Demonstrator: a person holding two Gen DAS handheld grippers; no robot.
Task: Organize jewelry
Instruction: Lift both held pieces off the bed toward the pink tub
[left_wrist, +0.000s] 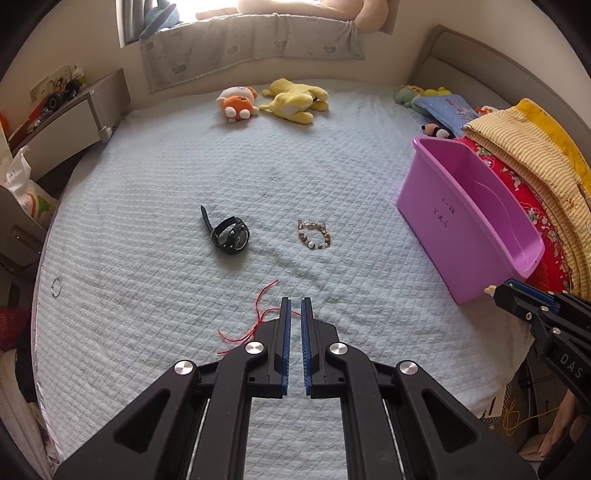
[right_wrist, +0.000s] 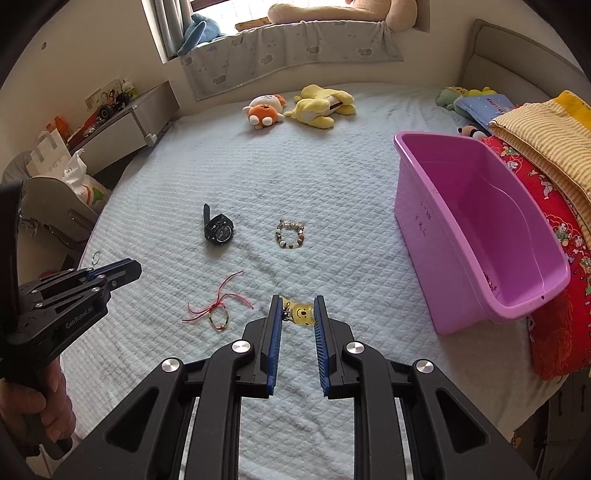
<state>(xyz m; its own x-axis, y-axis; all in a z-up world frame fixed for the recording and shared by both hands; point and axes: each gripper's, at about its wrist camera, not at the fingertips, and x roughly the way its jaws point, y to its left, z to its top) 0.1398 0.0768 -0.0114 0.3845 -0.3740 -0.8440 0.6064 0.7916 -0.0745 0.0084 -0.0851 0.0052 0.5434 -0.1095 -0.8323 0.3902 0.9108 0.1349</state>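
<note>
On the pale quilted bed lie a black watch (left_wrist: 229, 235) (right_wrist: 218, 230), a beaded bracelet (left_wrist: 314, 233) (right_wrist: 290, 234) and a red string bracelet (right_wrist: 218, 311) (left_wrist: 258, 320). A pink plastic bin (left_wrist: 469, 218) (right_wrist: 480, 229) stands empty at the right. My left gripper (left_wrist: 295, 308) (right_wrist: 127, 271) hangs above the red string with its jaws nearly together and nothing between them. My right gripper (right_wrist: 298, 310) (left_wrist: 498, 291) is shut on a yellow bear charm (right_wrist: 301, 314), held just above the bed.
Plush toys (left_wrist: 273, 99) (right_wrist: 299, 107) lie at the bed's far side. Folded blankets (left_wrist: 535, 173) (right_wrist: 546, 155) are stacked right of the bin. A thin ring bracelet (left_wrist: 56, 286) (right_wrist: 96, 256) lies near the bed's left edge. A bedside cabinet (left_wrist: 70, 122) stands left.
</note>
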